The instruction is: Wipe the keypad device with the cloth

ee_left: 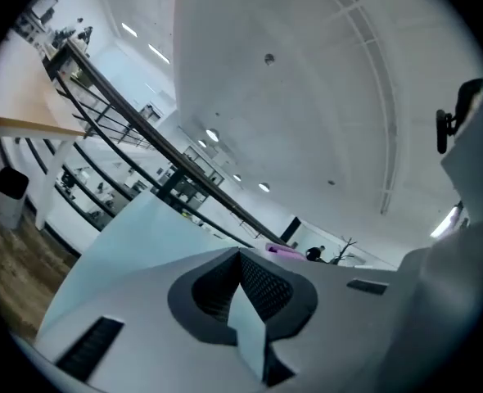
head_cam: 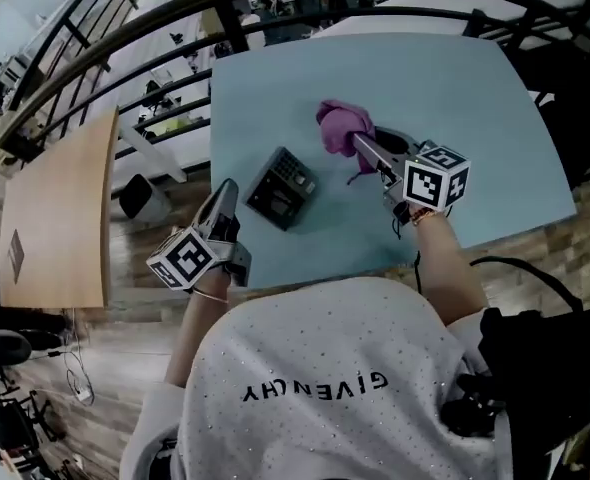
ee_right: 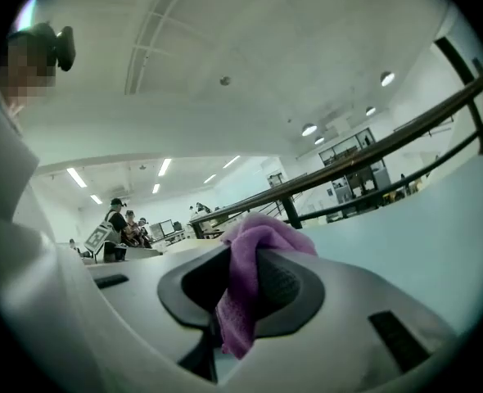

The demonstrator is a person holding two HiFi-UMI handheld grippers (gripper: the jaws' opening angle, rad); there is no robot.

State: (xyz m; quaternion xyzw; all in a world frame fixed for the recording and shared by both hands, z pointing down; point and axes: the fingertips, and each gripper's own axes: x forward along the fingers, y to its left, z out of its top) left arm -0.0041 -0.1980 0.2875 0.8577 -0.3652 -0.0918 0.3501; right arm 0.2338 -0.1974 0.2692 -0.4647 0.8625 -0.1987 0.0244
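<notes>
Beside the keypad device [head_cam: 281, 188], shown only in head view, right gripper [ee_right: 243, 268] clamps cloth [head_cam: 342, 125]; left gripper [ee_left: 241, 262] closed.

Claws: 2, i.e. left claw [head_cam: 225, 190] + right claw [head_cam: 359, 144]. Marker cubes: 2, one per claw, left cube [head_cam: 182, 258] and right cube [head_cam: 437, 178]. Cloth [head_cam: 343, 126]: 1, purple. Keypad device [head_cam: 283, 188]: 1, dark. Blue surface [head_cam: 455, 98]: 1. Wooden tabletop [head_cam: 60, 218] off to the left: 1. Forearms in shot: 2. Black bag [head_cam: 535, 358] by the person's right side: 1. Bin [head_cam: 135, 198] on the floor: 1. Far-off people [ee_right: 120, 219] in the right claw's view: at least 2, poss. more, too small to count exactly.
</notes>
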